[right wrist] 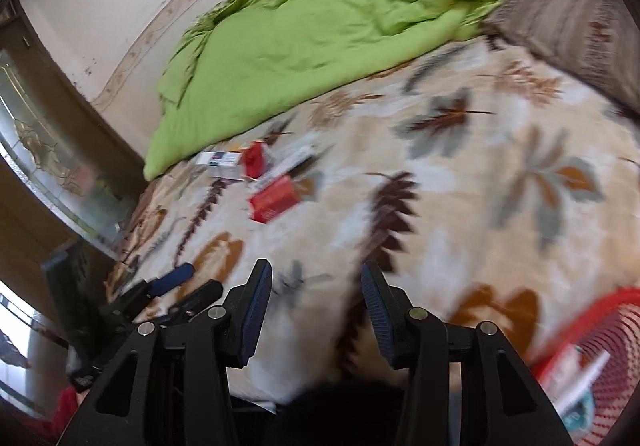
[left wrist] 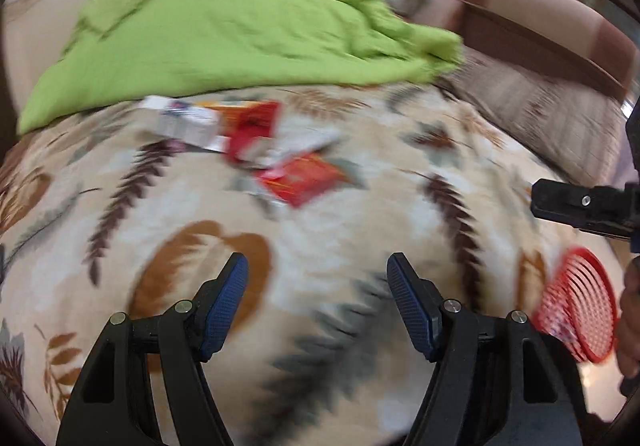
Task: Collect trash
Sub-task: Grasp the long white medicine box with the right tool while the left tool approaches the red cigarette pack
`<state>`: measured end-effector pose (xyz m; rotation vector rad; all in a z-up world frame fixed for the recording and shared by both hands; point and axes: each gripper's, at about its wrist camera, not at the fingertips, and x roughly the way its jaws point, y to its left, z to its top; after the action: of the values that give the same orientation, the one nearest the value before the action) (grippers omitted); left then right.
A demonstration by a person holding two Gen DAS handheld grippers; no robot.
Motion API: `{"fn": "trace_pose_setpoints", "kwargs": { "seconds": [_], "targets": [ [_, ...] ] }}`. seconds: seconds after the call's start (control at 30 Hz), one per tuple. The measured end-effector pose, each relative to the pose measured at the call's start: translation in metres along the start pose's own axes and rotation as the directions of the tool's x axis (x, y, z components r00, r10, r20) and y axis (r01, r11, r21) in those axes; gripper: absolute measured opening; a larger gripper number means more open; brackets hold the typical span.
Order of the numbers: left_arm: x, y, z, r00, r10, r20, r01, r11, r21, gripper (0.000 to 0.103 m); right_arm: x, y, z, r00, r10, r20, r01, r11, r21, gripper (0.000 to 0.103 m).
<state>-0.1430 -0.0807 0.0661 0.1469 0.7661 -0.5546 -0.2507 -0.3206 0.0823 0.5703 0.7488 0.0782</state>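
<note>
ahead, white carton (left wrist: pixel 182 121) lies flat, long axis left-right, both tools spread.

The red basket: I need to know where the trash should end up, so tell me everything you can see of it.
The red basket looks like plastic, with slotted, lattice-like walls and a solid rim. It rests on the leaf-patterned blanket at the near right corner of the bed, beside the right gripper, and seems tipped. Some white and red packets already lie inside. In the left wrist view it shows at the far right edge. Both views are blurred, so finer detail is unclear.
</note>
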Motion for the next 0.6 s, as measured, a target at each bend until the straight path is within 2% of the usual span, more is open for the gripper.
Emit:
{"fn": "trace_pose_setpoints", "kwargs": {
  "seconds": [0.1,0.17,0.27,0.4,0.6],
  "targets": [
    [0.011,0.02,-0.004,0.994,0.102,0.047,-0.1,0.994,-0.03,0.07,0.04,0.015,0.023,0.998,0.045,-0.034,-0.045,0.999,0.004,0.051],
    [0.018,0.028,-0.009,0.989,0.136,0.051,-0.134,0.99,-0.049,0.07,0.064,0.021,0.038,0.997,0.047,-0.061,-0.046,0.999,0.013,0.051],
    [0.025,0.039,-0.011,0.989,0.145,0.038,-0.142,0.987,-0.078,0.07,0.106,0.026,0.061,0.992,0.09,-0.09,-0.084,0.994,0.063,0.051],
    [0.032,0.044,-0.007,0.982,0.181,0.058,-0.176,0.981,-0.082,0.071,0.163,0.024,0.086,0.988,0.087,-0.124,-0.073,0.99,0.119,0.05],
    [0.039,0.056,-0.005,0.982,0.18,0.054,-0.172,0.978,-0.119,0.07,0.233,0.007,0.102,0.986,0.077,-0.15,-0.037,0.968,0.248,0.048]
  ]
}}
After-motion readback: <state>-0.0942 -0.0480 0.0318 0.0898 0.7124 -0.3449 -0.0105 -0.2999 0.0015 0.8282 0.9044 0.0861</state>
